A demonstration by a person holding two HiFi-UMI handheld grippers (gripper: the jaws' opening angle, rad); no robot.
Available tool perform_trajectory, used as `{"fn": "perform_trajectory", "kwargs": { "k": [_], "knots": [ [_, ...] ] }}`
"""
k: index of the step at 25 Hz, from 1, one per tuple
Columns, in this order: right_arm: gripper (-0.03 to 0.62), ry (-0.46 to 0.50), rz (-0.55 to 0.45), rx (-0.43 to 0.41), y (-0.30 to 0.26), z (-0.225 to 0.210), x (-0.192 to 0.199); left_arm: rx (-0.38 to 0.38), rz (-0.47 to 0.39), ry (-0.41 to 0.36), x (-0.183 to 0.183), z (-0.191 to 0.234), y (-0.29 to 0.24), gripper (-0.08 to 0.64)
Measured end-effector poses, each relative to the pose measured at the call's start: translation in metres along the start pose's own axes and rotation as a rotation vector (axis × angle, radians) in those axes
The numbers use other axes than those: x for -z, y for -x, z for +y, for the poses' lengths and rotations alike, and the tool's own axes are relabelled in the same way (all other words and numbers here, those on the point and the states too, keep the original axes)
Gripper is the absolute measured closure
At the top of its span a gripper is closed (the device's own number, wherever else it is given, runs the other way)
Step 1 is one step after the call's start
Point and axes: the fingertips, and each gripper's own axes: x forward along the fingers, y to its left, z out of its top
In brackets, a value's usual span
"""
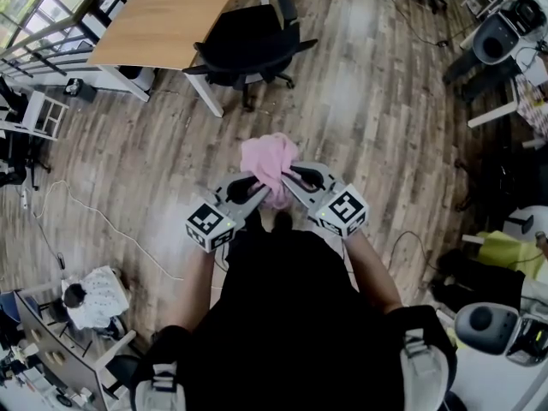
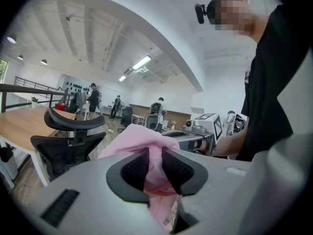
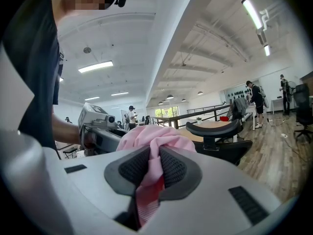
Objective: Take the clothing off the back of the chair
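- The pink garment (image 1: 270,165) is bunched up in the air in front of me. It hangs between the two grippers and well apart from the black office chair (image 1: 247,41), which stands at the wooden desk (image 1: 163,11).
- The chair back looks bare, so I judge the garment is already off it and the step in hand is simply carrying the bundle clear.
- The left gripper (image 2: 155,168) has its ribbed pads clamped on a fold of pink cloth, which spills out above and below the jaws.
- The right gripper (image 3: 155,168) is likewise pinched on a fold. The cloth showing under its jaws looks a deeper, striped pink.
- To do this well, I would hold both pinches firm and move the two grippers together. Pulling them apart could stretch the cloth or tug a fold out of one grip.
- I would also watch the loose part under the jaws, since a trailing end could drop towards the wood floor (image 1: 377,118) or snag.
- I can't tell how much cloth each pad pair really has, so I'd avoid any quick swing.
- Both forearms reach forward from my torso, and the grippers angle inward into a V whose tips nearly meet at the bundle.
- Each gripper points ahead and a little downward, with the marker cubes on the near end, towards me.
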Motion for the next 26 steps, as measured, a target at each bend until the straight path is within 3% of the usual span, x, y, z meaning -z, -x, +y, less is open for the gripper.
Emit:
{"fn": "perform_trajectory", "kwargs": {
  "k": [20, 26],
  "knots": [
    [0.535, 0.008, 0.003, 0.004, -0.002, 0.014, 0.003, 0.012, -0.013, -0.016, 0.01, -0.005, 0.012, 0.479],
    [0.537, 0.003, 0.005, 0.009, -0.007, 0.015, 0.002, 0.02, -0.018, 0.014, 0.008, -0.003, 0.015, 0.479]
  ]
}}
